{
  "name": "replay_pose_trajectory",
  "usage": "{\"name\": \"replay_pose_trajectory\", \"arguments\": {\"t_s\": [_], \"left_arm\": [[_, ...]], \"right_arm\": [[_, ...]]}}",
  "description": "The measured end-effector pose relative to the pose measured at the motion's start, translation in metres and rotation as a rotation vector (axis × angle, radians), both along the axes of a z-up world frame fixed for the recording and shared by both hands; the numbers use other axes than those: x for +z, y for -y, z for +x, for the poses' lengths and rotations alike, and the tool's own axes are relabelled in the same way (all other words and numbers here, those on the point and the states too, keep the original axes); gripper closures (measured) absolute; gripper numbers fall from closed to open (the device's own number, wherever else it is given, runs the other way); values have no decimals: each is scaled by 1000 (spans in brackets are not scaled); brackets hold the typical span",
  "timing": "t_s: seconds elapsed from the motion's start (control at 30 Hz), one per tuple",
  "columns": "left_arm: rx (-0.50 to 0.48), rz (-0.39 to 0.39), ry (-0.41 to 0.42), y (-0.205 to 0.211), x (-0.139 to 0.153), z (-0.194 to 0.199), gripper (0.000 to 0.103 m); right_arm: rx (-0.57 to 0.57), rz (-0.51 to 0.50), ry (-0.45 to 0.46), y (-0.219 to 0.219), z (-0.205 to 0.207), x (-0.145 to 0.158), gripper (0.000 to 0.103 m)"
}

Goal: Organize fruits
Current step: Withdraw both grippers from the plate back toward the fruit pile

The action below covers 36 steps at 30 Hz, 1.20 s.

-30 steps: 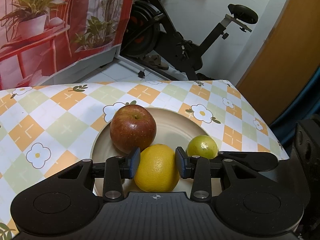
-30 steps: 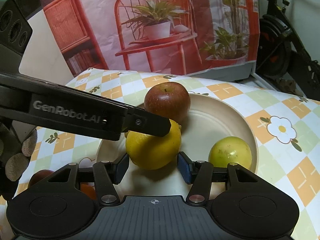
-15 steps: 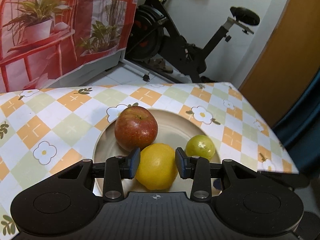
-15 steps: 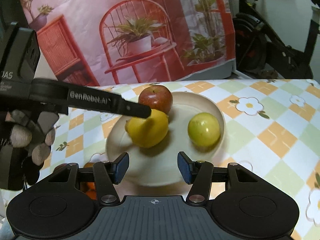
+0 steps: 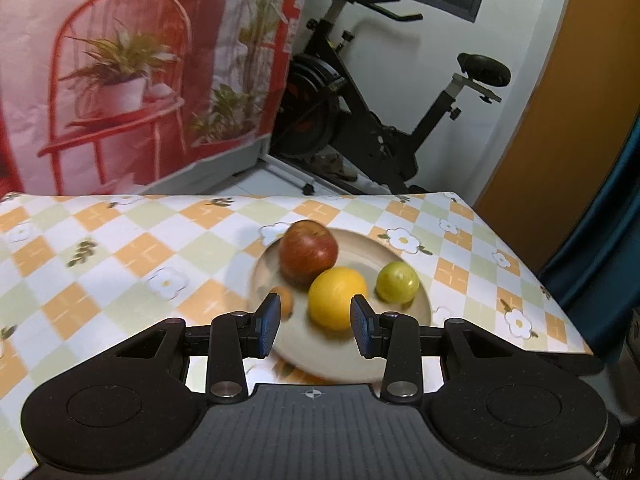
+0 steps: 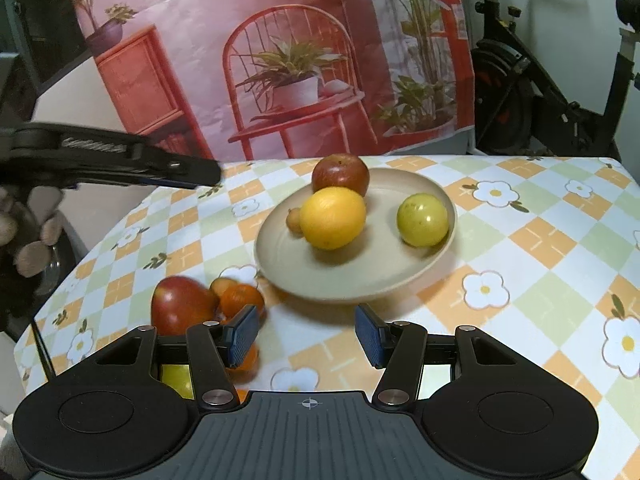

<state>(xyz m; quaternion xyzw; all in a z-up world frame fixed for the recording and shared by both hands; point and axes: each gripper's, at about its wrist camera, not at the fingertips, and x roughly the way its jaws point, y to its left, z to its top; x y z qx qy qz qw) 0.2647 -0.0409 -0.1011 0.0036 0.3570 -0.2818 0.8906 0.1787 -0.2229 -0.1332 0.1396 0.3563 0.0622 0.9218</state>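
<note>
A beige plate (image 6: 360, 272) (image 5: 416, 256) on the checked tablecloth holds a red apple (image 6: 340, 174) (image 5: 308, 250), a yellow orange (image 6: 332, 218) (image 5: 338, 298), a green fruit (image 6: 422, 220) (image 5: 397, 282) and a small brown fruit (image 6: 294, 220) (image 5: 282, 300). My left gripper (image 5: 314, 324) is open and empty, pulled back from the plate; it also shows at the left of the right wrist view (image 6: 192, 172). My right gripper (image 6: 306, 334) is open and empty above the cloth in front of the plate. Off the plate lie a red apple (image 6: 180, 304) and a small orange (image 6: 240, 298).
Another orange fruit (image 6: 246, 360) and a yellow-green fruit (image 6: 178, 378) lie partly hidden under my right gripper. The table's edge runs at the left (image 6: 44, 308). An exercise bike (image 5: 360, 120) and a printed backdrop (image 6: 280, 60) stand behind the table.
Both grippers have drawn back and up from the plate. The left gripper's jaws, which stood around the yellow orange, are now clear of it. More of the table and the loose fruits have come into view.
</note>
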Motion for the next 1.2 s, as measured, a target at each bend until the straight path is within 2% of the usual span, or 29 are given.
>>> {"name": "replay_pose_trajectory", "arguments": {"t_s": [0.3,0.57,0.8,1.2], "left_arm": [[109,4,31,-36,-5,-43,63],[162,70,85,-49,-9,-72,63],[171,46,21,-61,-24,-79,63],[143,38,-17,-56,-36,-82,63]], "right_arm": [[46,-15,-13,-14,-20,-2,53],[103,-54,-45,-25,-23,-5,53],[188,-104,-58,-38,-23,-3,54],[249,-64,-104,-48,-17,-11,58]]}}
